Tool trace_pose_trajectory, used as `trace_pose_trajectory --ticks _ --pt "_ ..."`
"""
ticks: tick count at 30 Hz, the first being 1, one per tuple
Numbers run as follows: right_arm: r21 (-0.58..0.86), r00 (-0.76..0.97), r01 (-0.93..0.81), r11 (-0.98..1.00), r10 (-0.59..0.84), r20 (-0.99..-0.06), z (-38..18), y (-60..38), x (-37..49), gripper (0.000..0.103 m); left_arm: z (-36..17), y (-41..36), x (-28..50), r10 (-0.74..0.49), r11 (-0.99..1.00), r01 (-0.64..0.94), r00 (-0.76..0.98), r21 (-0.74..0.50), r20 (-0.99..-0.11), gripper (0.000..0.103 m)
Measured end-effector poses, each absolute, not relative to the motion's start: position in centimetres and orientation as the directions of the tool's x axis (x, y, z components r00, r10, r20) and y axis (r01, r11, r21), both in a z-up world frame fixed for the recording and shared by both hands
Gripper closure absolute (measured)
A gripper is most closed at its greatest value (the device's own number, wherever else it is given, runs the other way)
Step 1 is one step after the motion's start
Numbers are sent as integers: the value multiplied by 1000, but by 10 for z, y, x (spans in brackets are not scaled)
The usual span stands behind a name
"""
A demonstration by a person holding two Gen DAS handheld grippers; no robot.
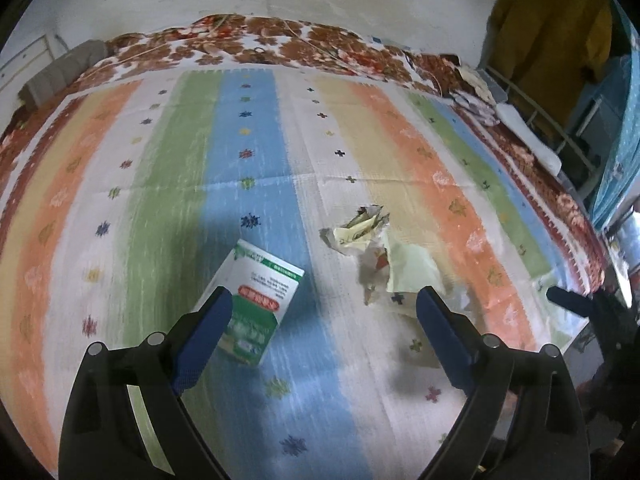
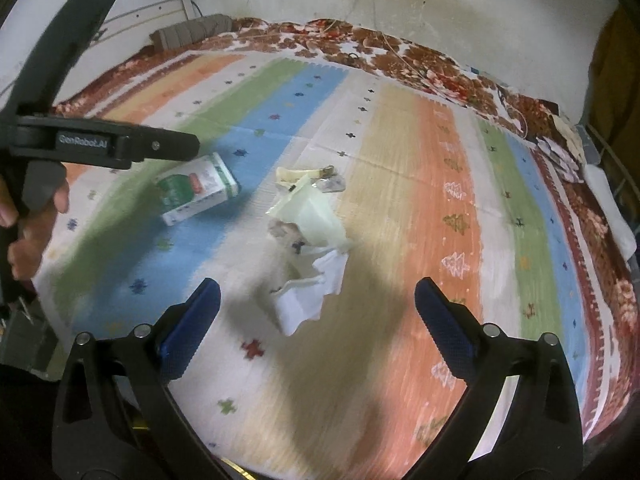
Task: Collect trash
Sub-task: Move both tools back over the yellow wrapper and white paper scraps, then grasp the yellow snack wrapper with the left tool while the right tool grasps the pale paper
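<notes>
A green and white carton (image 1: pixel 256 300) lies flat on the striped mat (image 1: pixel 248 160); it also shows in the right wrist view (image 2: pixel 196 192). A heap of crumpled paper and wrappers (image 1: pixel 384 256) lies to its right, also in the right wrist view (image 2: pixel 308 232). My left gripper (image 1: pixel 324 308) is open above the mat, its left finger (image 1: pixel 204 332) over the carton's near edge. My right gripper (image 2: pixel 318 304) is open and empty, with the white paper (image 2: pixel 308 300) just ahead between its fingers. The left gripper's body (image 2: pixel 100 140) shows at the left of the right wrist view.
The mat covers a bed with a floral blanket (image 1: pixel 280 40) against a white wall. A grey rolled cloth (image 2: pixel 192 32) lies at the far corner. A metal rack (image 1: pixel 560 132) and hanging yellow clothing (image 1: pixel 552 20) stand to the right.
</notes>
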State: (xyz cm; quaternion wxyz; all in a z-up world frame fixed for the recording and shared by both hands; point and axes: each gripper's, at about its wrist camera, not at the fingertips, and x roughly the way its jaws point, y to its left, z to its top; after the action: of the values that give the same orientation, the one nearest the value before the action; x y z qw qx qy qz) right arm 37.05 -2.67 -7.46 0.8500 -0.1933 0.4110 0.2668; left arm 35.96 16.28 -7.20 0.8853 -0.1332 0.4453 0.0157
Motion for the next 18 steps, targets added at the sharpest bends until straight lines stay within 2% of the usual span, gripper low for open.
trace_pose_trajectory --ticks 2,10,18 --pt "-116 512 -625 772 292 -808 -80 -22 377 17 -75 164 369 -96 972 -121 582 -203 -808 12" --pt "-134 501 -647 750 286 -817 -93 -4 401 24 -87 172 399 -151 974 -61 551 -220 -821 14" --pt "-120 469 -661 741 282 -837 -117 11 424 40 -108 167 435 -204 964 -37 528 -262 -824 24"
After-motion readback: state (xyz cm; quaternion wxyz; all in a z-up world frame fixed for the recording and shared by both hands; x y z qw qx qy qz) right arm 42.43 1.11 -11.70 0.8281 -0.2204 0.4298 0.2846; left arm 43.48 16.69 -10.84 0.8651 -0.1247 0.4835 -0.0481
